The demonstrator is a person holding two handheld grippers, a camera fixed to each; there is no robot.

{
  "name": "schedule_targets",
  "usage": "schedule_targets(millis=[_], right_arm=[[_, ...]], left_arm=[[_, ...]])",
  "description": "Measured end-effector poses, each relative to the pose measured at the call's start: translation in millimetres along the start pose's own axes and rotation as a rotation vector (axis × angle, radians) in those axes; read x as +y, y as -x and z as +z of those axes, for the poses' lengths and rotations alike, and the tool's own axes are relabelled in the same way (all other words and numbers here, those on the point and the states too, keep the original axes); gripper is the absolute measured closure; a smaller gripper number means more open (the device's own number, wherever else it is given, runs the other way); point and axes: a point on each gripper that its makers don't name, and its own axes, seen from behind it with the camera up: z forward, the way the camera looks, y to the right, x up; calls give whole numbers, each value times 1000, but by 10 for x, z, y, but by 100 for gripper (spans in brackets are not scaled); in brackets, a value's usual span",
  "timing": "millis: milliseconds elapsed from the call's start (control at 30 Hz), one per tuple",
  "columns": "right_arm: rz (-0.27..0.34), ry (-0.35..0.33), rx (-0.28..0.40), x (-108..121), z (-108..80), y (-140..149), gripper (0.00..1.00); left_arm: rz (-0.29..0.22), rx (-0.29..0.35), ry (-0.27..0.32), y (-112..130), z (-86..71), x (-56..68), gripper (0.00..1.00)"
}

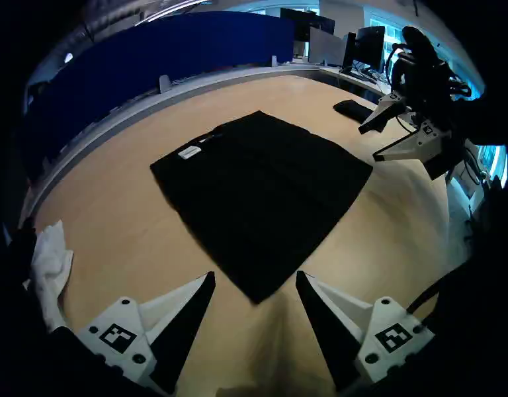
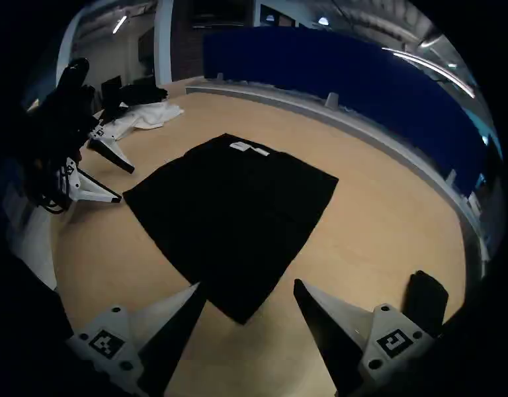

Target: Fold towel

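Black towel [image 1: 260, 192] lies flat on the light wood tabletop [image 1: 122, 218], spread out as a rough rectangle, no bunching. Faint crease lines across it. Small white label [image 1: 189, 152] near one edge, on the side away from both cameras.

Left tool [image 1: 254, 274]: fingers spread wide, holding nothing. One towel corner points into the gap between them; cannot tell if it touches either finger.

Right tool [image 2: 248, 284]: also wide apart, nothing held. Another towel corner sits in its gap, contact unclear. The two tools face the towel from roughly opposite sides.

White cloth [image 1: 49, 264] crumpled at the tabletop edge, well apart from the towel. Small dark object [image 2: 426, 301] on the tabletop just beside the right tool's finger. Blue partition [image 2: 360, 73] runs along the far edge.
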Motion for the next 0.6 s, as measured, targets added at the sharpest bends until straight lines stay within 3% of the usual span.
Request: schedule_targets(millis=[400, 600], right_arm=[[-3, -23, -45, -112, 135, 263, 6], [13, -38, -64, -151, 159, 345, 20]], left_arm=[[-14, -42, 16, 157, 98, 18, 10], [-3, -45, 8, 164, 132, 22, 14]])
